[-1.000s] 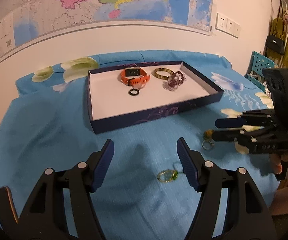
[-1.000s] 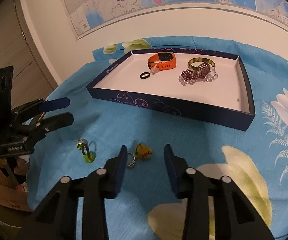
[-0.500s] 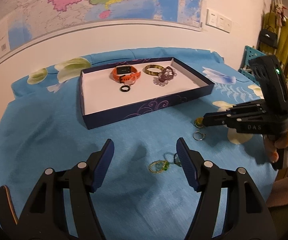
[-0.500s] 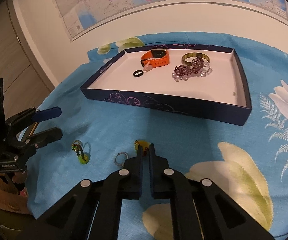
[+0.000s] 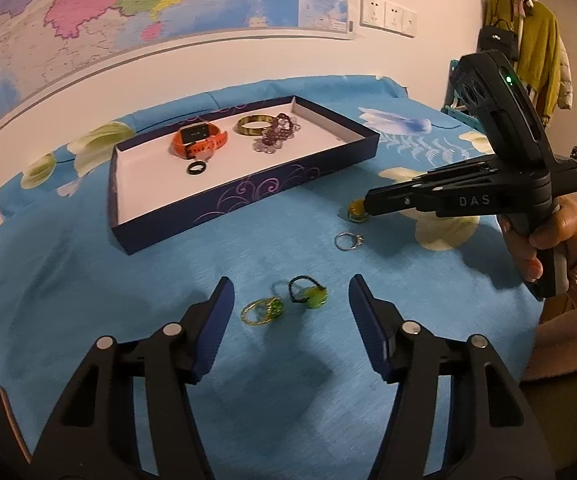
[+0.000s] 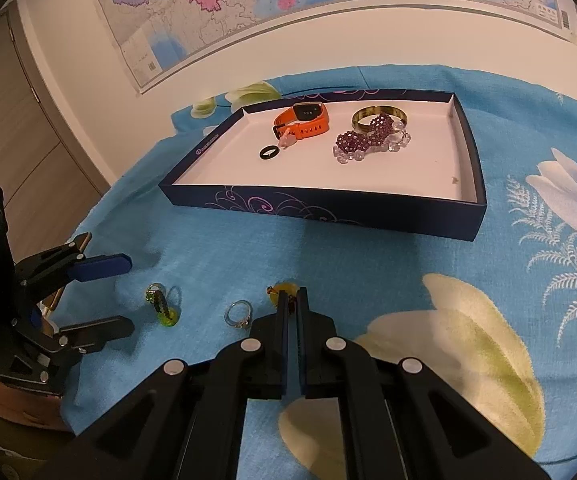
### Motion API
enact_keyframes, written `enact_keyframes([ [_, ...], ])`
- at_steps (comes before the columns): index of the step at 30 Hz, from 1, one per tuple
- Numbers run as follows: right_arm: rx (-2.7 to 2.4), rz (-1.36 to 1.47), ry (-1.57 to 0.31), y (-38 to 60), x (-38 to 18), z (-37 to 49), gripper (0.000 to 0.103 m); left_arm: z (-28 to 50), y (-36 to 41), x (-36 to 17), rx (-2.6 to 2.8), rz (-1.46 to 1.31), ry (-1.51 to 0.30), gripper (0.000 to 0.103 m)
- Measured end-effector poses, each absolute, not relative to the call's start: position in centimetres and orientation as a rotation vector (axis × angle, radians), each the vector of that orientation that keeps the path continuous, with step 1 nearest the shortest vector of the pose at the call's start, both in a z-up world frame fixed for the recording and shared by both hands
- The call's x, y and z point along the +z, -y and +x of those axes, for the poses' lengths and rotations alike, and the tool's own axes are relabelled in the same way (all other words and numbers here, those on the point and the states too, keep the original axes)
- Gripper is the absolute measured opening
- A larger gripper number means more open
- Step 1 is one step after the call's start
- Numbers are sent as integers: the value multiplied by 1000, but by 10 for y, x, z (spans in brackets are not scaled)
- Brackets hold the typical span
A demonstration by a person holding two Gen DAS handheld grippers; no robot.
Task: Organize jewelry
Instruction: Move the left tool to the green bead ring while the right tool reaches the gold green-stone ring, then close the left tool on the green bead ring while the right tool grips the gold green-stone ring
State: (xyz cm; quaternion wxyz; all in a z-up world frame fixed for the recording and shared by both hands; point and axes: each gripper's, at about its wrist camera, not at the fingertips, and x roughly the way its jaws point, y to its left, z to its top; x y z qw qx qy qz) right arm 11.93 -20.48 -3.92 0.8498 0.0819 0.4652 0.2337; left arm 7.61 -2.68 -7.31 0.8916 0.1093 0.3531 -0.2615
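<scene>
Right hand-held gripper (image 6: 293, 300) pinched nearly closed on yellow ring (image 6: 282, 291), low over blue floral cloth (image 6: 368, 260). Left hand-held gripper (image 5: 290, 308) spread wide, holding nothing, hovering above gold-green ring (image 5: 260, 310) and black-banded green ring (image 5: 308, 294). Silver ring (image 5: 347, 241) loose on cloth between both. Navy tray (image 6: 328, 206) beyond, containing orange watch (image 6: 304, 120), black ring (image 6: 269, 152), gold bangle (image 6: 380, 116), purple bead bracelet (image 6: 362, 140).
</scene>
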Motion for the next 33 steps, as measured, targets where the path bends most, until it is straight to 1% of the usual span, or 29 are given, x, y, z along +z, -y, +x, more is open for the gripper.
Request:
enact_keyframes([
  [2, 492, 175, -979, 205, -39, 119, 3, 78, 30, -75, -544, 235, -738, 52],
  [15, 490, 177, -980, 207, -40, 118, 3, 86, 14, -80, -505, 213, -780, 52],
  [18, 489, 177, -979, 207, -40, 118, 3, 87, 9, -83, -503, 202, -797, 49],
  [21, 487, 174, -981, 206, -41, 118, 3, 88, 8, -85, -500, 201, -807, 48],
  [22, 480, 175, -982, 206, -41, 118, 4, 89, 7, -86, -497, 199, -809, 48],
  [26, 468, 187, -966, 208, -38, 116, 14, 88, 5, -82, -511, 169, -798, 47],
  [33, 541, 157, -930, 193, -27, 109, 14, 82, 23, -80, -578, 215, -781, 47],
])
